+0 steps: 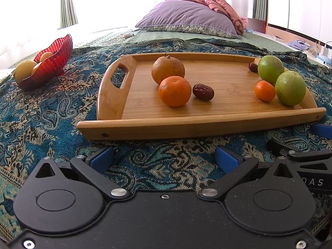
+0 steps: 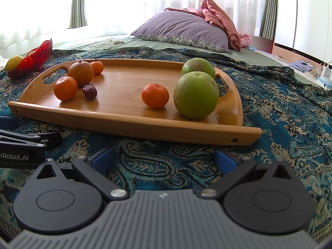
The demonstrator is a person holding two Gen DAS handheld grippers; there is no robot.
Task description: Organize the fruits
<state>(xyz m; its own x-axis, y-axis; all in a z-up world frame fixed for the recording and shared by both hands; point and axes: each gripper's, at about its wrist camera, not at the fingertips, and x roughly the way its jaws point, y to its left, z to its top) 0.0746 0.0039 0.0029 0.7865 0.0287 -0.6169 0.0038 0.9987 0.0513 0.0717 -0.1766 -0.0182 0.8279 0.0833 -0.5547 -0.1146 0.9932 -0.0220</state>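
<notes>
Fruits (image 1: 174, 90) on bamboo tray (image 1: 116, 95), long axis left-right | left gripper (image 1: 165, 158) spread, empty | right gripper (image 2: 164, 159) spread, empty

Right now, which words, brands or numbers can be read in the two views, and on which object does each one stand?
"nRobot.AI": white print on the left gripper, seen in the right wrist view; the start is cut off by the picture's edge.
"DAS": white letters on the right gripper, seen in the left wrist view; only part of a word.
The wooden tray, fruits and red bowl carry no text.
</notes>
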